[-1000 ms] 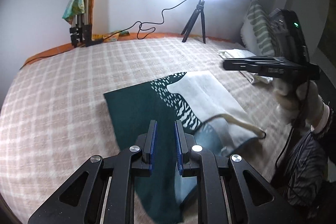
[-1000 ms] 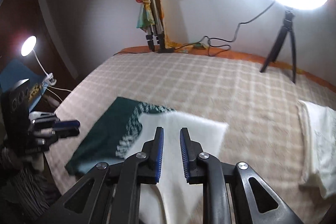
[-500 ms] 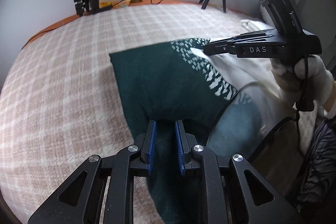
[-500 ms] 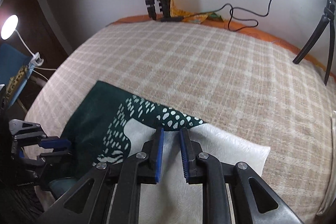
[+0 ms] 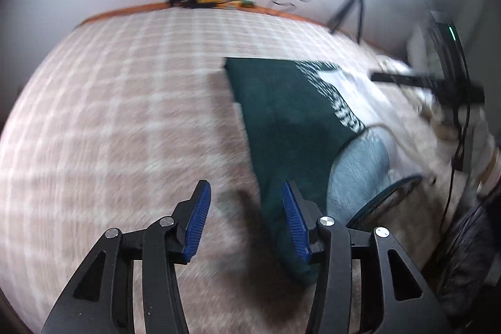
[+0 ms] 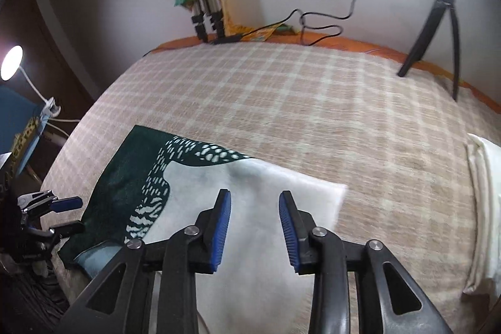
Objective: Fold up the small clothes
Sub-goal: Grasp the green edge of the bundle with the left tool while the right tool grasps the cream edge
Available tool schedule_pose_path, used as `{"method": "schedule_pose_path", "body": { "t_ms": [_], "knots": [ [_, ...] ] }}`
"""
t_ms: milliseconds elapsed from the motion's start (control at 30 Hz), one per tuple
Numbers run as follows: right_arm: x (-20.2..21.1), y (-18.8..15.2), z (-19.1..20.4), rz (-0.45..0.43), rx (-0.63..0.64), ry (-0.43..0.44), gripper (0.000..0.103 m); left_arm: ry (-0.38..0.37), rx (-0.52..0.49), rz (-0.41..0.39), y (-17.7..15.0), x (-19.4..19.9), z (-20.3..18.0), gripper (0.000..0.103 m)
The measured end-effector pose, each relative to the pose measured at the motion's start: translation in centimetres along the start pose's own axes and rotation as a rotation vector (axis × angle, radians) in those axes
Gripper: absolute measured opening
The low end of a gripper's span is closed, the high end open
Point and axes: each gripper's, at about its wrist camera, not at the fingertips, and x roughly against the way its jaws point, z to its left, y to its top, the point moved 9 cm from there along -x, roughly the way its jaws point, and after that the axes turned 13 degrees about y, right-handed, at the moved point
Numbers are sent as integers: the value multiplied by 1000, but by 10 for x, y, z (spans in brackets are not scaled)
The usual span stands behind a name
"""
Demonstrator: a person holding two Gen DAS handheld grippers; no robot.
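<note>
The garment (image 6: 200, 187), dark green on its left and white on its right, lies flat on the near part of the checked bed (image 6: 313, 102). Both the left gripper (image 5: 244, 218) and the right gripper (image 6: 254, 224) are opening their jaws just above its near edge, nothing pinched between them. To fold well, I judge each should bite only the hem at its own corner, then carry both corners evenly to the far edge.

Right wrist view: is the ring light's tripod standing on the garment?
No, the tripod stands on the checked bedspread, well apart from the green-and-white garment.
</note>
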Motion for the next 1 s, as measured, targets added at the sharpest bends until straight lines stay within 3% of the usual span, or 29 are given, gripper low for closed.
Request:
{"method": "schedule_pose_path", "body": {
  "t_ms": [133,267,333,533,700,1000],
  "knots": [
    [20,-3,-22,-75,-54,-21,59,-110,177,39,-2,6,18,47],
    [33,-2,-39,-136,-111,14,69,-188,249,62,-6,11,15,47],
    [35,-3,-43,-146,-128,45,81,-234,282,92,-9,10,6,47],
    [20,-19,-53,-87,-252,186,82,-352,399,207,-24,1,-8,47],
    [3,-29,-62,-54,-372,316,79,-399,418,231,-28,4,-13,47],
    [-16,-18,-50,-57,-351,431,67,-451,407,230,-19,-4,-30,47]
  ]
}}
